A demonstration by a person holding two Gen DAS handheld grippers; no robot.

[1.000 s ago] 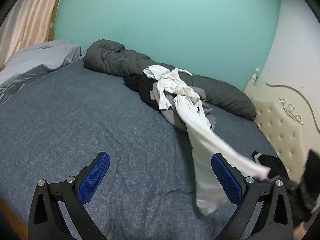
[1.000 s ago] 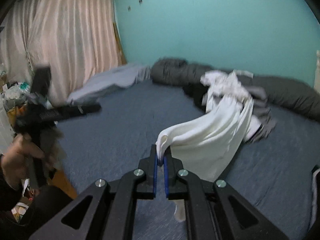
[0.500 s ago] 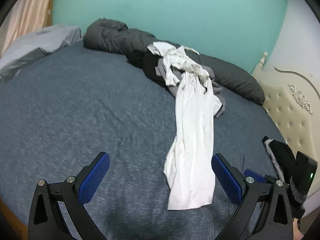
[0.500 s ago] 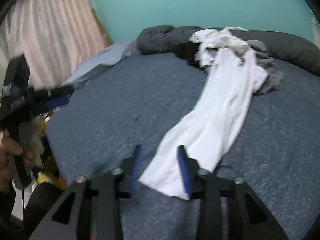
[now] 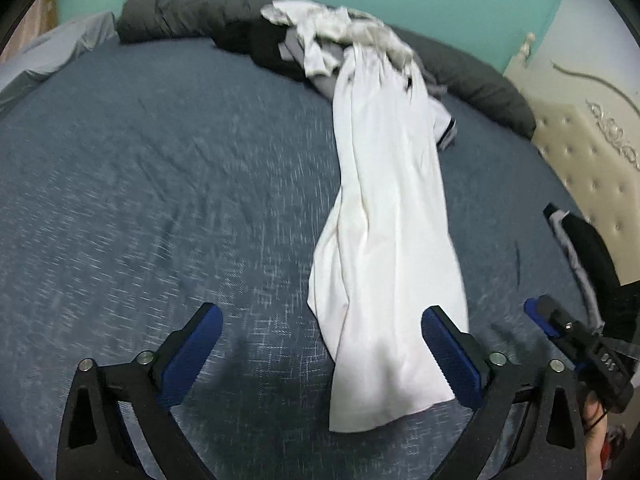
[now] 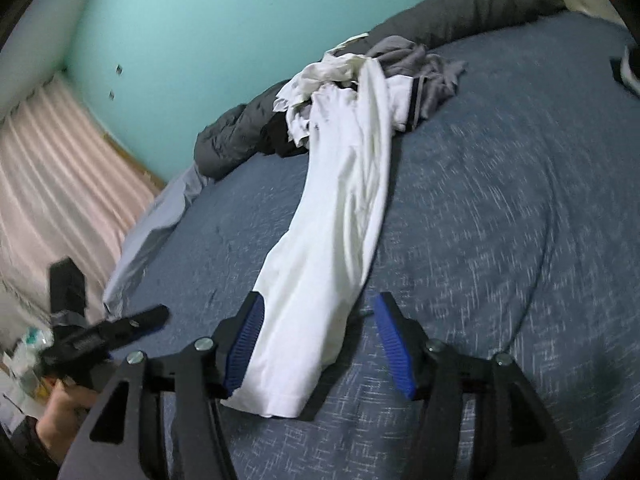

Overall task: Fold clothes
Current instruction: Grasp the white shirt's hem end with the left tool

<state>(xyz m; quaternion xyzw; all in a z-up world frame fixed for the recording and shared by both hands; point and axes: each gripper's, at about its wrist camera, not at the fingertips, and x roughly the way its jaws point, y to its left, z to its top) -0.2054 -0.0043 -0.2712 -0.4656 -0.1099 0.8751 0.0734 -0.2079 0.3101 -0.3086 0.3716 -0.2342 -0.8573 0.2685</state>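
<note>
A long white garment (image 5: 384, 216) (image 6: 340, 220) lies stretched across the blue bedspread (image 5: 160, 184), its far end still caught in a heap of white, grey and black clothes (image 5: 340, 36) (image 6: 360, 76). My left gripper (image 5: 320, 352) hovers open above the bed, the garment's near hem just inside its right finger. My right gripper (image 6: 320, 344) is open too, its blue pads either side of that hem without pinching it. In the left wrist view the right gripper (image 5: 560, 332) shows at the right edge; in the right wrist view the left gripper (image 6: 104, 332) shows at lower left.
A dark grey duvet roll (image 5: 192, 8) runs along the teal wall behind the heap. A cream tufted headboard (image 5: 592, 160) borders the bed's right side, with a black-and-grey garment (image 5: 584, 240) by it. Pale grey bedding (image 6: 160, 216) and pink curtains (image 6: 52, 168) lie left.
My right gripper held the white garment's end up a second ago; it has since opened and the garment has dropped flat on the bed. Both grippers have moved closer above its hem.
</note>
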